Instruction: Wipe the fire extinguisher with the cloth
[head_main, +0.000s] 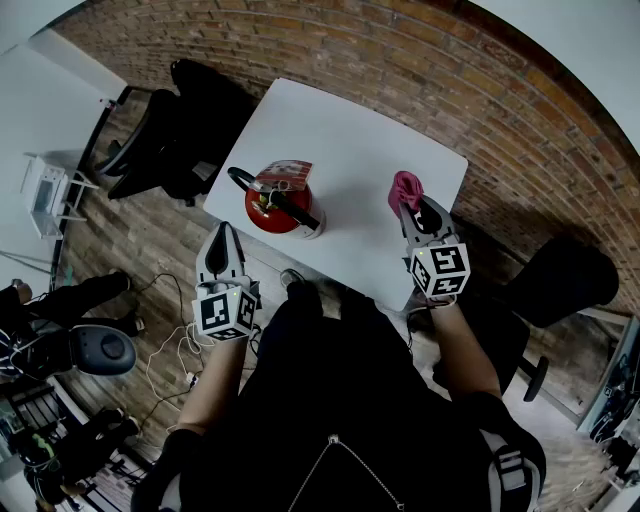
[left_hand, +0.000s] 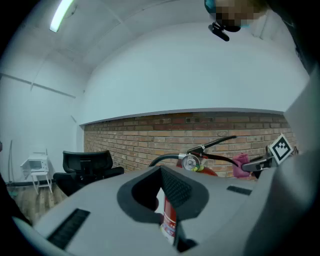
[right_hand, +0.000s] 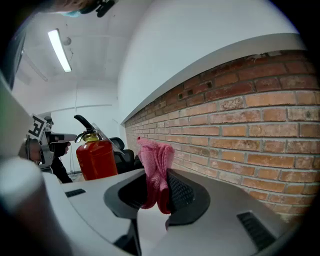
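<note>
A red fire extinguisher (head_main: 275, 205) with a black handle and hose stands upright near the front left corner of the white table (head_main: 350, 150). My left gripper (head_main: 222, 235) sits just off the table's edge and points at the extinguisher. Its jaws are together with nothing between them. In the left gripper view the extinguisher's gauge (left_hand: 190, 162) shows just beyond the left gripper (left_hand: 162, 182). My right gripper (head_main: 410, 205) hovers over the table's right side, shut on a bunched pink cloth (head_main: 404, 190). In the right gripper view, the cloth (right_hand: 156, 172) sticks up from the right gripper (right_hand: 159, 192), and the extinguisher (right_hand: 96, 157) is off to the left.
A brick wall (head_main: 450, 70) runs behind the table. One black office chair (head_main: 165, 130) stands at the table's left and another (head_main: 560, 280) at its right. A small white cart (head_main: 45, 195) and cables (head_main: 170, 350) occupy the wooden floor on the left.
</note>
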